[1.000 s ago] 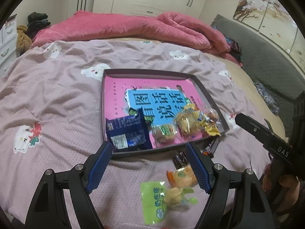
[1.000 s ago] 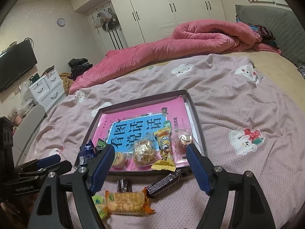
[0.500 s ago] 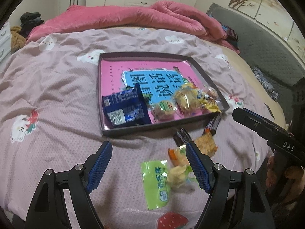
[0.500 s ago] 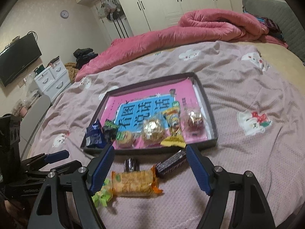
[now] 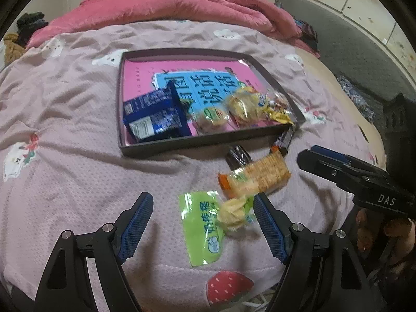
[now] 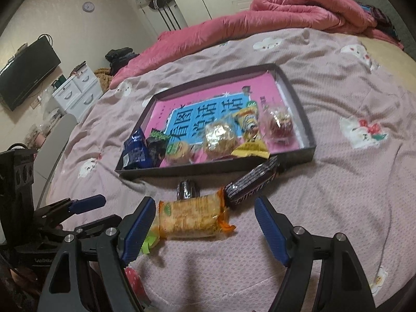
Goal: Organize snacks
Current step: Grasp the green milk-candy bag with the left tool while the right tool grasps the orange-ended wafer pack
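Note:
A dark tray (image 5: pixel 197 144) (image 6: pixel 215 170) with a pink book inside lies on the bed and holds several snacks, among them a blue packet (image 5: pixel 153 117). In front of it lie a green packet (image 5: pixel 205 226), an orange cracker pack (image 5: pixel 257 176) (image 6: pixel 192 218), a small dark candy (image 5: pixel 238 156) (image 6: pixel 186 188) and a dark bar (image 5: pixel 284 139) (image 6: pixel 254 180). My left gripper (image 5: pixel 202 223) is open over the green packet. My right gripper (image 6: pixel 205 223) is open around the cracker pack, low over the sheet.
A pink quilt (image 5: pixel 169 5) is heaped at the far side of the bed. White drawers (image 6: pixel 78 91) and a wall TV (image 6: pixel 26 72) stand to the left. The bed's near edge is close below the grippers.
Both grippers have drawn back and dropped toward the loose snacks in front of the tray. The left now frames the green packet, the right the cracker pack. Both stay open.

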`<state>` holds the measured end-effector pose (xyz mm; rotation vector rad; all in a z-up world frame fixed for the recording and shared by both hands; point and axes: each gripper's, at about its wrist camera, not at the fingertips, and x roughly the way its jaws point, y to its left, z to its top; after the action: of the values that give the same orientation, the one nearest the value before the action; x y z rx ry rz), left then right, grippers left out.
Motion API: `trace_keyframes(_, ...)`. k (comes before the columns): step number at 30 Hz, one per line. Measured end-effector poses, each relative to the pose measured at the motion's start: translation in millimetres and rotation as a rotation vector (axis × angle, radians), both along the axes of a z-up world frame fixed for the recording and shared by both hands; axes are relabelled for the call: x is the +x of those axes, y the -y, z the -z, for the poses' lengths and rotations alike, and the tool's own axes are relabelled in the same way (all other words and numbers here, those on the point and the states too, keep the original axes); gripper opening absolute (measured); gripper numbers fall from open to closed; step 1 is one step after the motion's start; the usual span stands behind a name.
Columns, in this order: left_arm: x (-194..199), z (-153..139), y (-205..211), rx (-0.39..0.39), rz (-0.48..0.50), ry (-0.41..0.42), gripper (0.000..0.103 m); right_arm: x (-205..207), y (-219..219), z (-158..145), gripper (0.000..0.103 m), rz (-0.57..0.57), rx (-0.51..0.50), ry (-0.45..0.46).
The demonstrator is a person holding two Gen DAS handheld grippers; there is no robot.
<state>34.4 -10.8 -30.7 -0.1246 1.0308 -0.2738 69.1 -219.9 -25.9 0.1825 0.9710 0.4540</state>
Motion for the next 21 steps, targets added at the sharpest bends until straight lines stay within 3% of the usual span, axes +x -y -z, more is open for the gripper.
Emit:
trace_keyframes(11,-3,11,16,0.008,0.062,-0.030,0.080,9,1,34,0.081,-0.023,0.068,-0.138)
trace_keyframes(21,0,22,22,0.001,0.084,-0.069,0.081,19,-8,48,0.081,-0.080,0.128,-0.172)
